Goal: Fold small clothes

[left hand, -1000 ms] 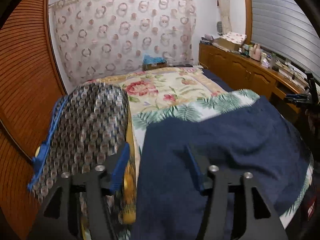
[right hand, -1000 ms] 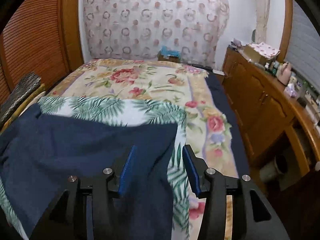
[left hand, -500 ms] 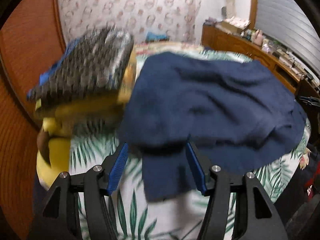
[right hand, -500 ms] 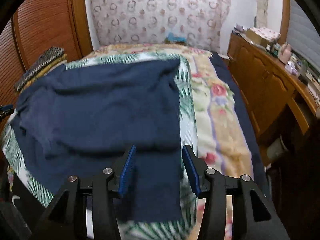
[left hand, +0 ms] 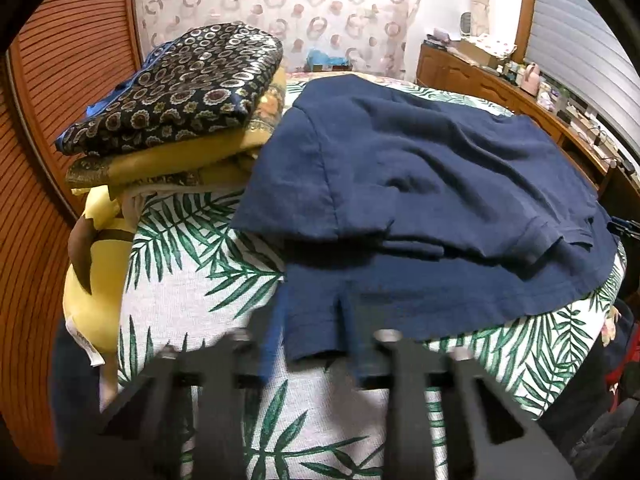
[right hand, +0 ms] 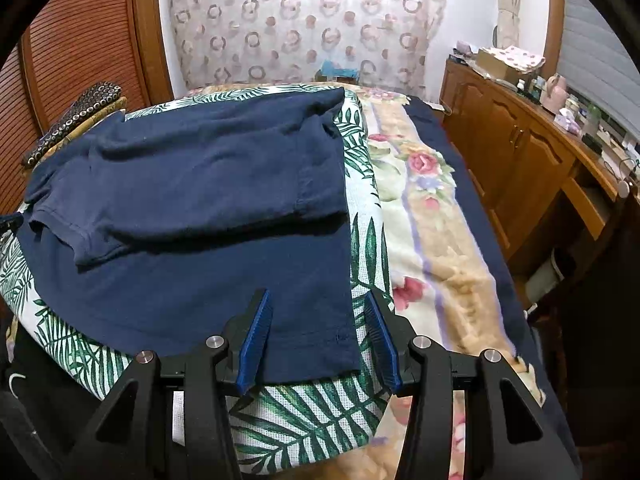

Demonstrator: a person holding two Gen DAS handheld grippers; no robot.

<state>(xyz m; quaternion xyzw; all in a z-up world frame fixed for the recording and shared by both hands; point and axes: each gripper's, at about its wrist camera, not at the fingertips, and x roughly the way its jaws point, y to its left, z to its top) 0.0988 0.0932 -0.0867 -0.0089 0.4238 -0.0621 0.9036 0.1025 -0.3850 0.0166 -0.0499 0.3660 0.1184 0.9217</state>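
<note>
A navy blue shirt (left hand: 420, 200) lies on a palm-leaf cloth (left hand: 192, 280) on the bed, its upper half folded down over the lower half; it also shows in the right wrist view (right hand: 192, 208). My left gripper (left hand: 312, 336) is open and blurred, its jaws on either side of the shirt's near left hem corner. My right gripper (right hand: 318, 328) is open, its blue pads (right hand: 256, 336) straddling the shirt's near right hem corner (right hand: 340, 344). Neither holds the cloth.
A stack of folded clothes, patterned dark one on top (left hand: 180, 88), sits at the bed's left, with a yellow plush toy (left hand: 92, 280) below it. A wooden sideboard (right hand: 528, 168) with clutter runs along the right. A floral blanket (right hand: 424, 216) covers the bed.
Both grippers swung down and back toward the near edge of the bed. The shirt's far half has come down folded over its near half. Both jaws stayed open.
</note>
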